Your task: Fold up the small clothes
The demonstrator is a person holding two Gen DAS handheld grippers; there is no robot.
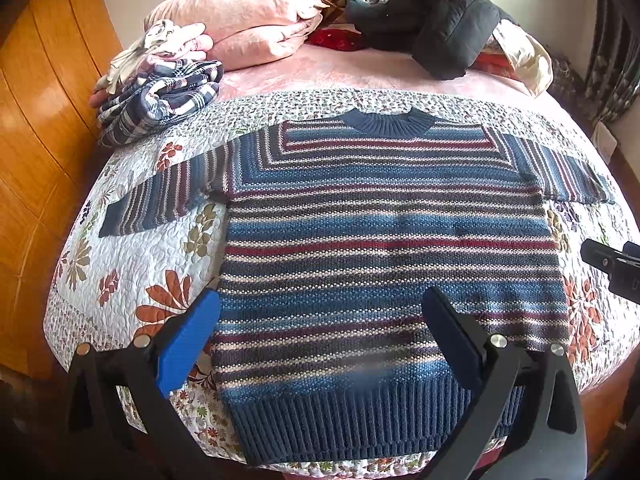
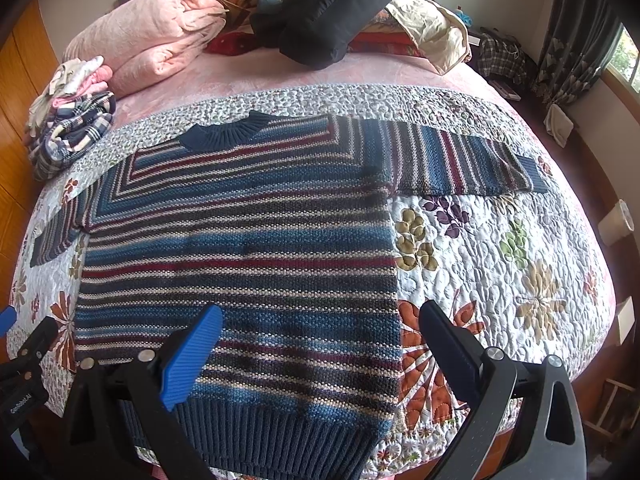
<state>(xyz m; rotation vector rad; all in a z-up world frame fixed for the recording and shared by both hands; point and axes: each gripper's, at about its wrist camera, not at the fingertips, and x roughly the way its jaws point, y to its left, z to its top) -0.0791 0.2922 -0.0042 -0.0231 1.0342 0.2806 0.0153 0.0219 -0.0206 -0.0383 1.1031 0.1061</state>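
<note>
A striped knit sweater (image 1: pixel 384 240) in blue, maroon and cream lies flat and face up on the floral quilt (image 1: pixel 132 260), sleeves spread out to both sides, dark ribbed hem toward me. My left gripper (image 1: pixel 320 320) hovers open above the hem's left half, nothing between its blue-padded fingers (image 1: pixel 188 344). In the right wrist view the same sweater (image 2: pixel 240 248) fills the left and middle, and my right gripper (image 2: pixel 320 328) stands open over its lower right corner, empty. The right sleeve (image 2: pixel 460 160) stretches out toward the bed's right side.
A pile of folded plaid and pink clothes (image 1: pixel 160 84) sits at the quilt's far left corner. Behind it are a pink duvet (image 1: pixel 244 16), a black padded jacket (image 1: pixel 440 28) and cream fabric (image 2: pixel 432 28). A wooden wardrobe (image 1: pixel 36 120) runs along the left; curtains (image 2: pixel 576 40) hang at right.
</note>
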